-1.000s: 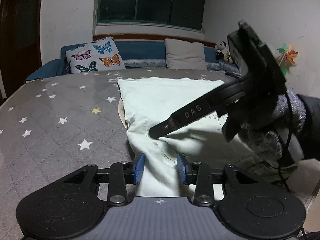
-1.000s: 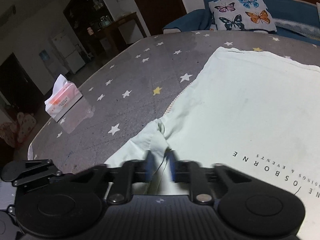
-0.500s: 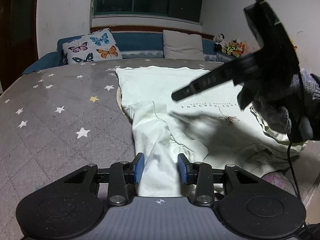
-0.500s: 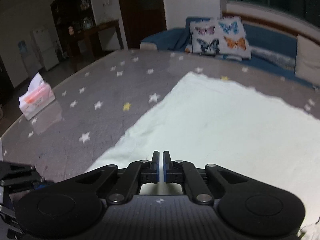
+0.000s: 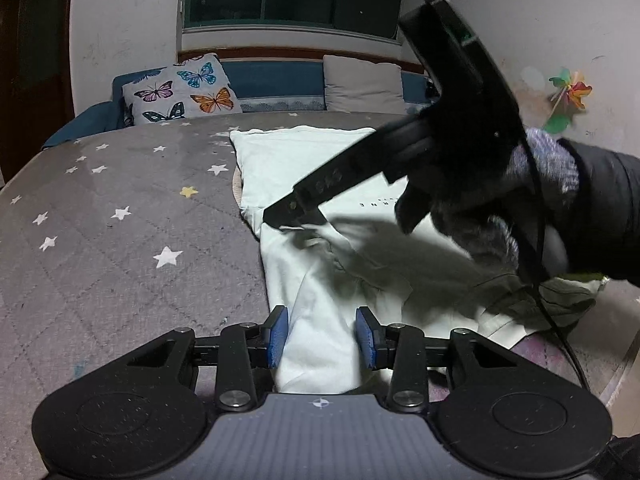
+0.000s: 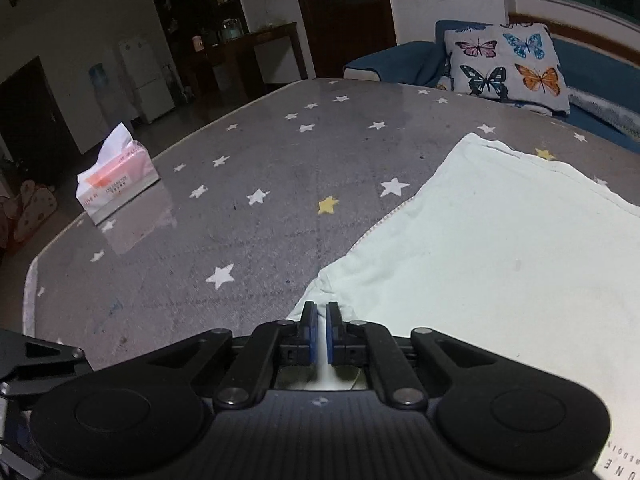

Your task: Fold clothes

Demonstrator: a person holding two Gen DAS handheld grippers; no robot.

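We see a pale green T-shirt [image 5: 316, 184] lying flat on the grey star-patterned table [image 5: 120, 240], its sleeve reaching toward the near edge. Our left gripper [image 5: 322, 336] stands open, its blue pads on either side of that sleeve without pinching it. Our right gripper [image 6: 321, 330] is pinched onto a fold of shirt fabric at the sleeve seam. A tissue box [image 6: 118, 180] sits far left

Shirt [image 5: 312, 184]: pale green cloth, matt, soft, creased at lower centre. Bench [image 5: 120, 240] cover: grey star-printed fabric under a glossy film. Left gripper [image 5: 322, 336]: matt black plastic, blue rubbery pads [image 5: 277, 336]. Tissue pack [image 6: 116, 178], left: glossy plastic wrap.
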